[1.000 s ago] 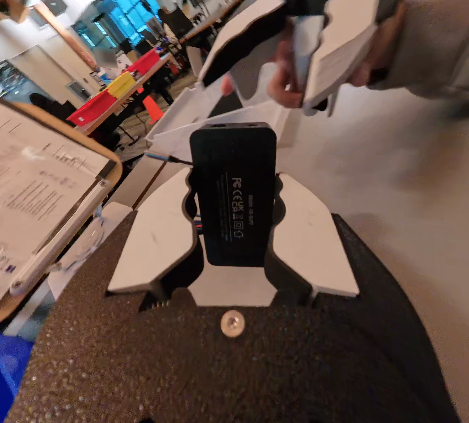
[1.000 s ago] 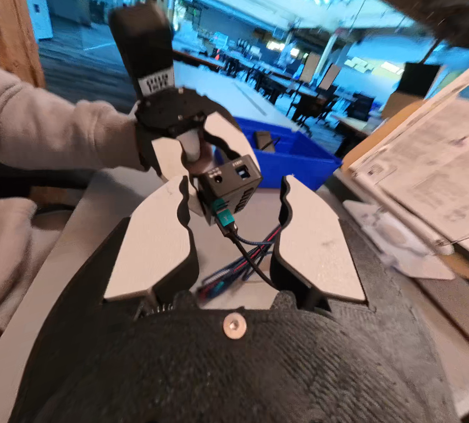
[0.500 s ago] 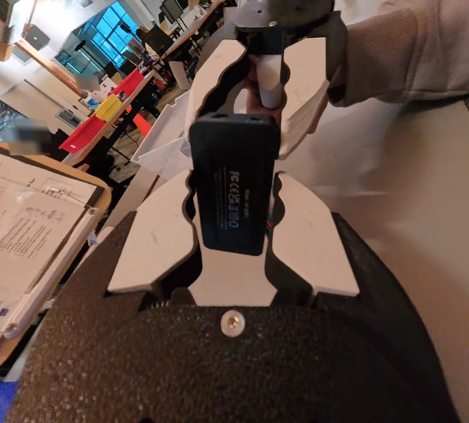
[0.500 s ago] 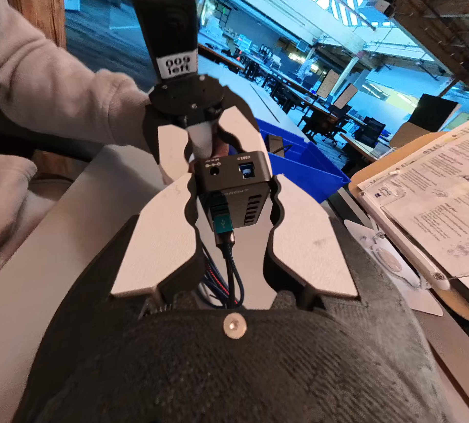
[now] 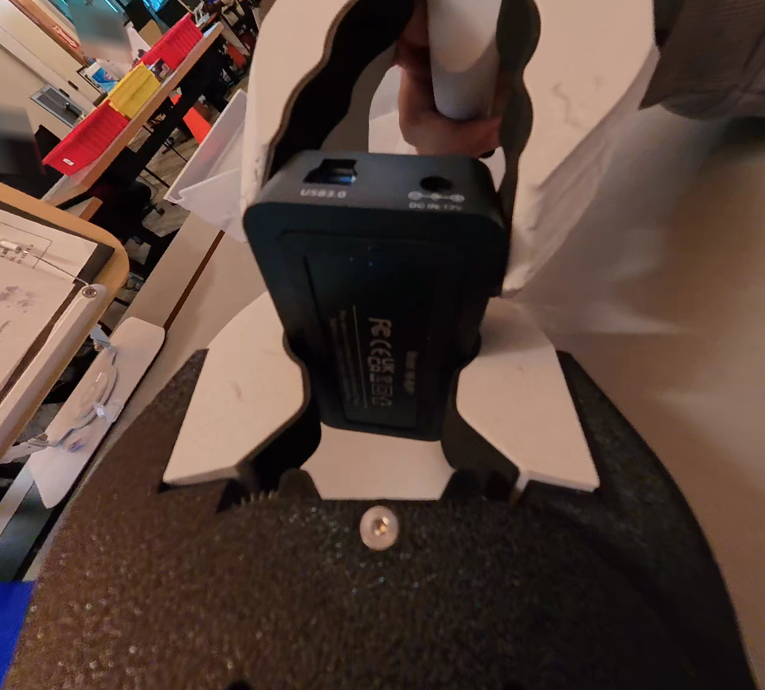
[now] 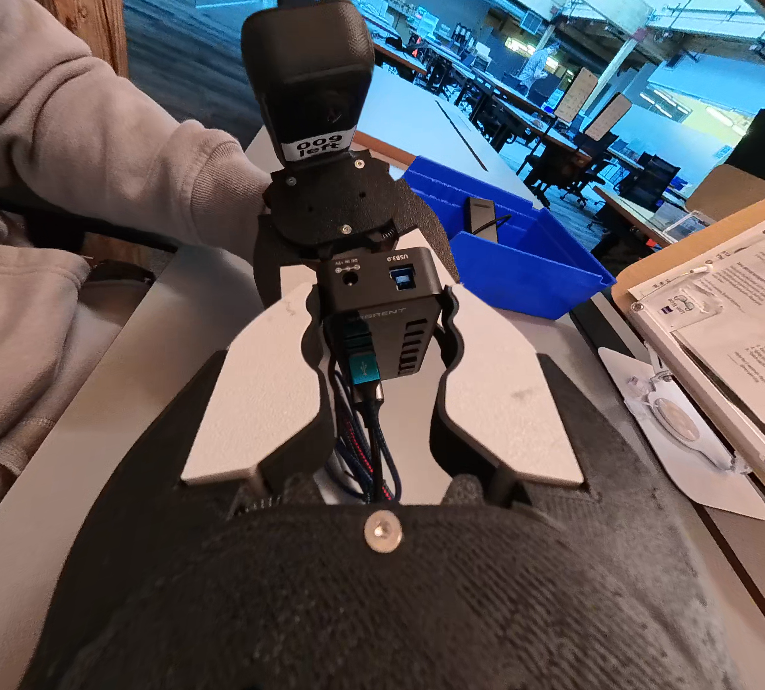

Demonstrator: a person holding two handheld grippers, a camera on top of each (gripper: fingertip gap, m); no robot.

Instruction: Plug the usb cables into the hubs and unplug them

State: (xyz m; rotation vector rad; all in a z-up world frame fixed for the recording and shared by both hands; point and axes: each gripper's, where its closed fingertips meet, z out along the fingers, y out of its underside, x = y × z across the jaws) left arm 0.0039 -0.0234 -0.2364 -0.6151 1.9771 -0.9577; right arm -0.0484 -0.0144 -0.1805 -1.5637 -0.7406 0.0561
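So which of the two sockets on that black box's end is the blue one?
The squarish USB port, right-hand on the USB hub in the right wrist view; the round power socket beside it is black.

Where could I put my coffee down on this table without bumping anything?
Bare table lies between the grey sleeve and the held hub, and again beyond the blue bin. On the hub's other side it is crowded: bin, clipboard and plastic packet sit close together.
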